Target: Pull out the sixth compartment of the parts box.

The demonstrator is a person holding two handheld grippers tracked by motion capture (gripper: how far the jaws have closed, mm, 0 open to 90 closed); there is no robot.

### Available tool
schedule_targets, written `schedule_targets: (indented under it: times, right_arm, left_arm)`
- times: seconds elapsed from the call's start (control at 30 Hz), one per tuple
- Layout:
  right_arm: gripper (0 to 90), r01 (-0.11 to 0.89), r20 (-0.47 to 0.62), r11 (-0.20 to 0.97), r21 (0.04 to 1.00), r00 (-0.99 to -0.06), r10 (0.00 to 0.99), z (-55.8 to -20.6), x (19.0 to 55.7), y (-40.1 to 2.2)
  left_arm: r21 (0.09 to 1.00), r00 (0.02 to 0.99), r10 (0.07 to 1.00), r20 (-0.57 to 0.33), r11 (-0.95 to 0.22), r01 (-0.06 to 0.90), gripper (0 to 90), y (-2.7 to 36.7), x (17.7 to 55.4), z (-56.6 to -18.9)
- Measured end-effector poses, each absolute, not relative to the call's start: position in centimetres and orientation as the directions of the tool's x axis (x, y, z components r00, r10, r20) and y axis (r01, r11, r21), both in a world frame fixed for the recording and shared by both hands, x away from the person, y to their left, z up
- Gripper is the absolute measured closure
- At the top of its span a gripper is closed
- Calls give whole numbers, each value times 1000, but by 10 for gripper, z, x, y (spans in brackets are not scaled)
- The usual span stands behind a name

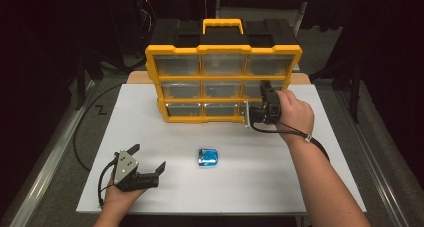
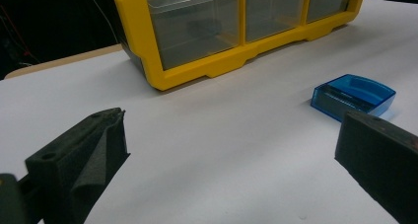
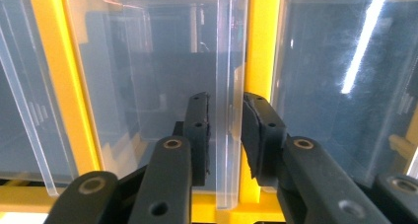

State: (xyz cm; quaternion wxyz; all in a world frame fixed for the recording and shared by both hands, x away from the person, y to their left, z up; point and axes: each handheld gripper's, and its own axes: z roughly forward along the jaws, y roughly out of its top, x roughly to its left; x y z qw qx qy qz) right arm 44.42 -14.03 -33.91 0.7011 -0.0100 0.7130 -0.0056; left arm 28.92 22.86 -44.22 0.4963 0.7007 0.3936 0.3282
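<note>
A yellow drawer cabinet [image 1: 200, 77] with clear drawers stands upright at the back of the white table [image 1: 250, 187]. My right gripper [image 1: 262, 101] is at the front of its right column, low down. In the right gripper view the two black pads flank a clear drawer lip [image 3: 230, 86]; the right pad [image 3: 256, 135] lies against it and a sliver of gap shows at the left pad, so the right gripper [image 3: 226, 135] is open. A small blue translucent box [image 1: 208, 157] [image 2: 352, 95] lies mid-table. My left gripper [image 1: 147, 158] [image 2: 236, 130] rests open near the front left, holding nothing.
The cabinet [image 2: 197, 71] has a yellow carry handle [image 1: 222, 24] on top and a black back. A black cable [image 1: 85, 127] curves off the table's left side. Dark floor and stands surround the table. Bare white surface lies between the blue box and the cabinet.
</note>
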Motion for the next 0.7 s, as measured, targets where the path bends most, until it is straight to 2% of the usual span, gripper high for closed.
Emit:
schedule_targets:
  times: [0.7]
  right_arm:
    - [804,5,-1000,1000,-15,-6,-15,-337,440,-138]
  left_arm:
    - [953,476,877,69,-199,229,4,229,290,-443]
